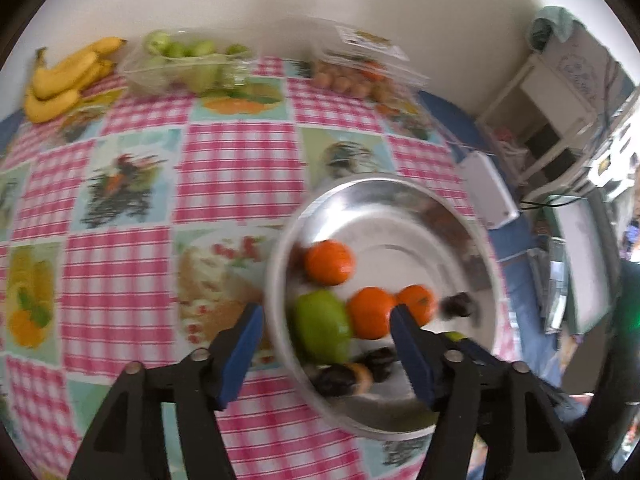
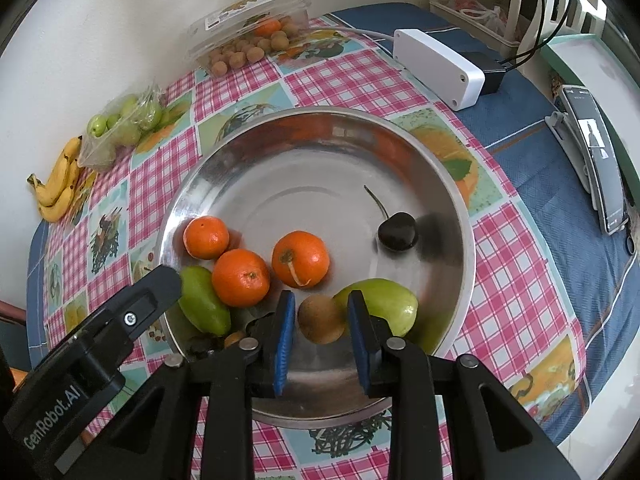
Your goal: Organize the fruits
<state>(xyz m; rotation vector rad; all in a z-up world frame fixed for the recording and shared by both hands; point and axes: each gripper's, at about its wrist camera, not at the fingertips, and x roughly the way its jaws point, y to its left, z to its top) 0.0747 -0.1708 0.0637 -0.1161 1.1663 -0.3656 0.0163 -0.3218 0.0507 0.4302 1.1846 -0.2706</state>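
Note:
A steel bowl (image 2: 304, 176) holds three tangerines (image 2: 240, 278), two green fruits (image 2: 204, 304), a dark cherry (image 2: 398, 230) with a stem, and a small brown fruit (image 2: 320, 320). My right gripper (image 2: 321, 299) hangs over the bowl's near side, and the brown fruit sits between its blue pads with a thin gap on each side. In the blurred left wrist view, my left gripper (image 1: 326, 309) stands wide open over the bowl's (image 1: 384, 216) left rim. A green fruit (image 1: 320, 326) and a tangerine (image 1: 370, 312) lie between its fingers, untouched.
Bananas (image 2: 60, 188), a bag of small green fruits (image 2: 124, 124) and an open clear box of brown fruits (image 2: 248, 36) line the wall side of the checked tablecloth (image 2: 340, 76). A white box (image 2: 436, 66) and a phone on a stand (image 2: 596, 152) sit to the right on blue cloth.

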